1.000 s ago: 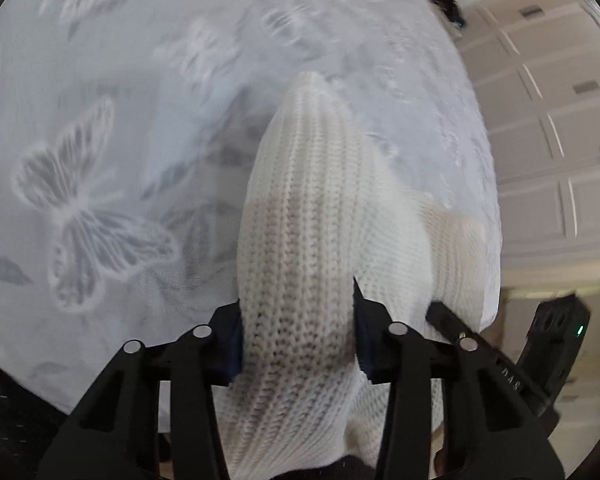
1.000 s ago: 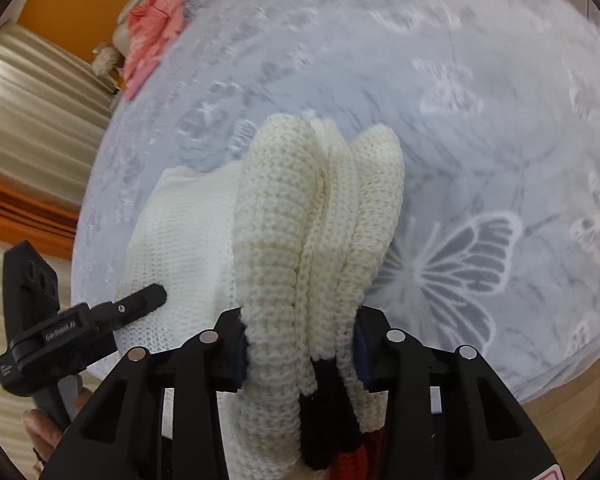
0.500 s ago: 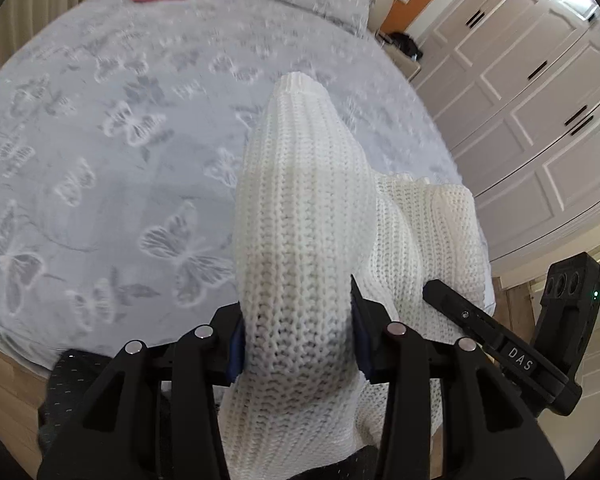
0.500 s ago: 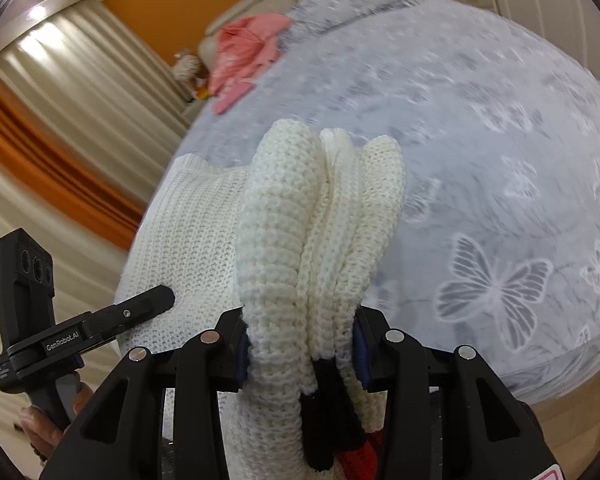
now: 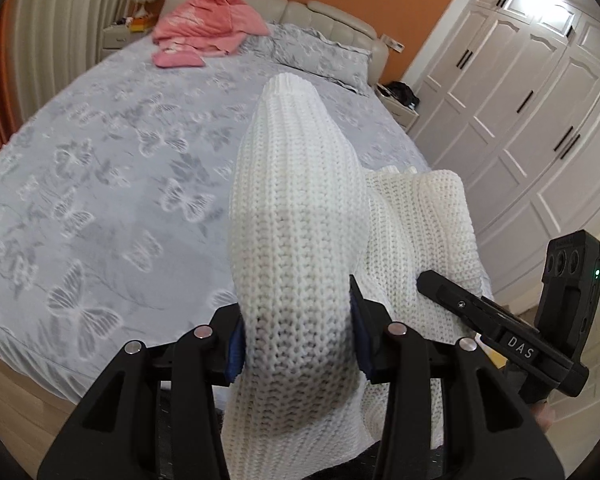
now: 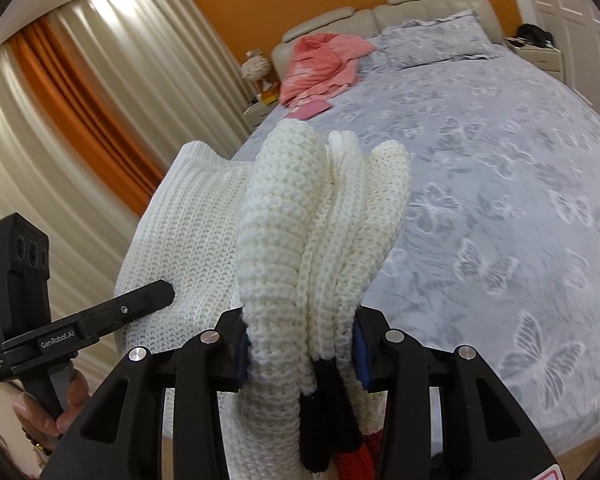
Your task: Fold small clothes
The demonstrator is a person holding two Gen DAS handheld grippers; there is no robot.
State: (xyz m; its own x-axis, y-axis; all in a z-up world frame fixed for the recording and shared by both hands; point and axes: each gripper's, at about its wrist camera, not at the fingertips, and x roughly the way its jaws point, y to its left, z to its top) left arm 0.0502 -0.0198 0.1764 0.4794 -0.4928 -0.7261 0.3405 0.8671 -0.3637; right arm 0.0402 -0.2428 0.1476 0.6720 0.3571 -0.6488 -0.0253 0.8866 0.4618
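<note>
Nearest, the left gripper (image 5: 298, 346) has its jaws clamped on a rounded fold of the white knit sweater (image 5: 300, 216); the fold fills the gap between the blue pads (image 5: 236, 346) and rises forward along the fingers, its long axis running away from the camera toward the headboard, ending in a ribbed edge at the top. In the right wrist view, the right gripper (image 6: 300, 350) has its jaws clamped on a thicker bunch of the same sweater (image 6: 284, 240), three or four knit layers side by side, also pointing forward and upward, with black and red trim (image 6: 332, 432) hanging below the jaws. Between the two grippers the rest of the sweater spans as a flat panel, held above the near edge of the bed (image 5: 100, 184). Beyond lies the grey butterfly-print bedspread (image 6: 500, 184), then a pink garment (image 5: 208, 24) against the headboard beside a grey pillow (image 6: 432, 36). Farthest are the orange wall, the curtains (image 6: 80, 120) and the white wardrobe doors (image 5: 540, 100).
</note>
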